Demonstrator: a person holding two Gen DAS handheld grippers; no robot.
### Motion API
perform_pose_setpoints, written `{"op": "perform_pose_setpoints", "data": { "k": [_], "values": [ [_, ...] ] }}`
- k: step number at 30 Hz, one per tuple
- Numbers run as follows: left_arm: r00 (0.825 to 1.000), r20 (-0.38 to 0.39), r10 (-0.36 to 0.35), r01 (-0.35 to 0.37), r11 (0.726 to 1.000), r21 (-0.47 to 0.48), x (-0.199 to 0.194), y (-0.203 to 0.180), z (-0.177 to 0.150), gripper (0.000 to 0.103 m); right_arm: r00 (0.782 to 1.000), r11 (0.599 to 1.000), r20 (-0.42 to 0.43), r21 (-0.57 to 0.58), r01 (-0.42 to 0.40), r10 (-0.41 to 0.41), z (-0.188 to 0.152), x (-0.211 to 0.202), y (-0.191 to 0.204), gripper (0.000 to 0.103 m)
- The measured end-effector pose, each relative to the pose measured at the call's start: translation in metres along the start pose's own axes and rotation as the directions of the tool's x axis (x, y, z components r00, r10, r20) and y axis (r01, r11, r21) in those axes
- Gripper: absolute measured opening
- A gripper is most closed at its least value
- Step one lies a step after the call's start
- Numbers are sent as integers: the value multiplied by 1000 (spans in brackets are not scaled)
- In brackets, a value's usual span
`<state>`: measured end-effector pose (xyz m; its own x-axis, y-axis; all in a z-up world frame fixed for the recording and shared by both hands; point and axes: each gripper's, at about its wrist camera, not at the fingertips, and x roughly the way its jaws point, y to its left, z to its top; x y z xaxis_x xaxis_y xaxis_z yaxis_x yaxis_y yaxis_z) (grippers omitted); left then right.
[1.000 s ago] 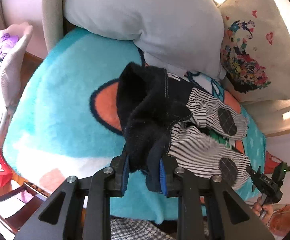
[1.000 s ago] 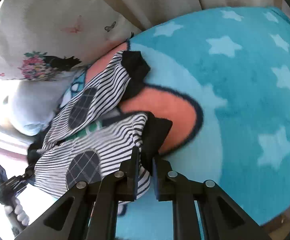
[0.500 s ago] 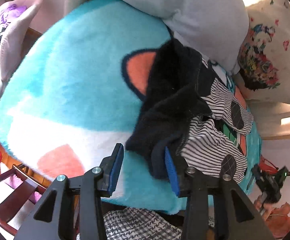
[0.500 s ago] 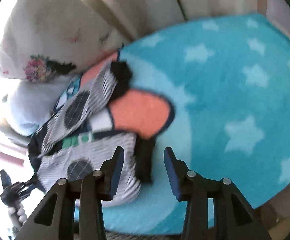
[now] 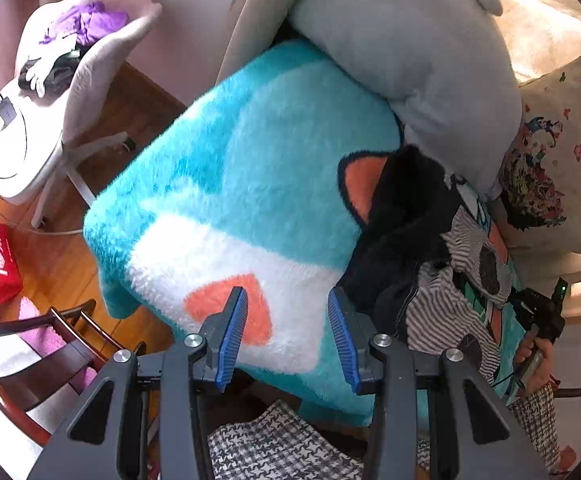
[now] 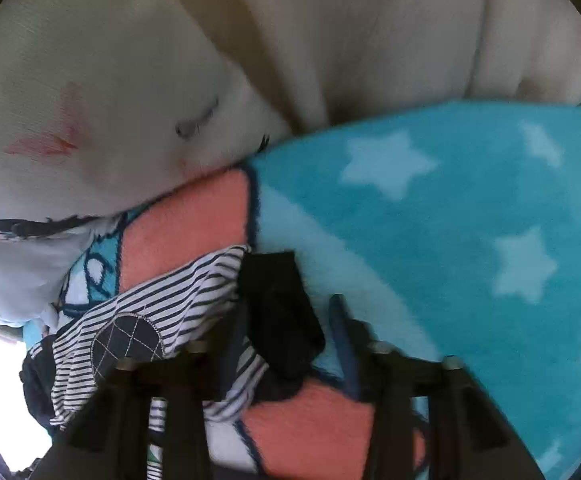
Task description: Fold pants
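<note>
Both claws open over a half-folded pair of pants on a sofa blanket.

The left gripper stands wide and empty at 6 o'clock in its view, with the striped pants lying bunched at 3 o'clock on the turquoise blanket, black waistband heaped toward the grey pillow. The right gripper, blurred, also stands apart, a black cuff lying loose between its fingers with no grip visible. The likely trouble: the waistband is rumpled, so any further fold could trap creases or come out crooked; the deep pile may drag the cloth; and a shallow bite on that cuff could let it slip free.
</note>
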<state>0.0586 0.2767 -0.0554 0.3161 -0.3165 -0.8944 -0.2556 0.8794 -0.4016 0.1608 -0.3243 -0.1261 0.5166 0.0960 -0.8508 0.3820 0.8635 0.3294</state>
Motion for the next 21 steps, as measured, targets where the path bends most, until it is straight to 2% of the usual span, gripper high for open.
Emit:
{"op": "perform_pose_setpoints", "data": {
  "k": [3, 6, 11, 15, 18, 20, 21],
  "values": [
    [1000, 22, -9, 9, 1000, 22, 0, -14, 10, 40, 999, 999, 26, 30, -41, 41, -1, -14, -4, 9],
    [999, 28, -17, 15, 998, 67, 7, -34, 23, 40, 997, 998, 59, 44, -44, 41, -10, -36, -17, 8],
    [999, 34, -6, -2, 976, 216, 27, -87, 52, 40, 998, 998, 62, 58, 3, -6, -29, -50, -37, 8],
    [1000, 20, 1, -8, 921, 390, 52, -146, 73, 42, 995, 996, 45, 35, 83, -85, -43, -46, -45, 7],
    [1000, -6, 26, -19, 856, 517, 80, -187, 84, 42, 990, 991, 47, 26, 128, -129, -50, -49, -53, 8],
    [999, -22, 50, -28, 814, 580, 97, -206, 87, 42, 989, 991, 82, 45, 123, -127, -49, -63, -58, 8],
    [997, -31, 68, -34, 784, 620, 107, -217, 89, 42, 988, 993, 98, 43, 114, -118, -49, -69, -58, 9]
  ]
}}
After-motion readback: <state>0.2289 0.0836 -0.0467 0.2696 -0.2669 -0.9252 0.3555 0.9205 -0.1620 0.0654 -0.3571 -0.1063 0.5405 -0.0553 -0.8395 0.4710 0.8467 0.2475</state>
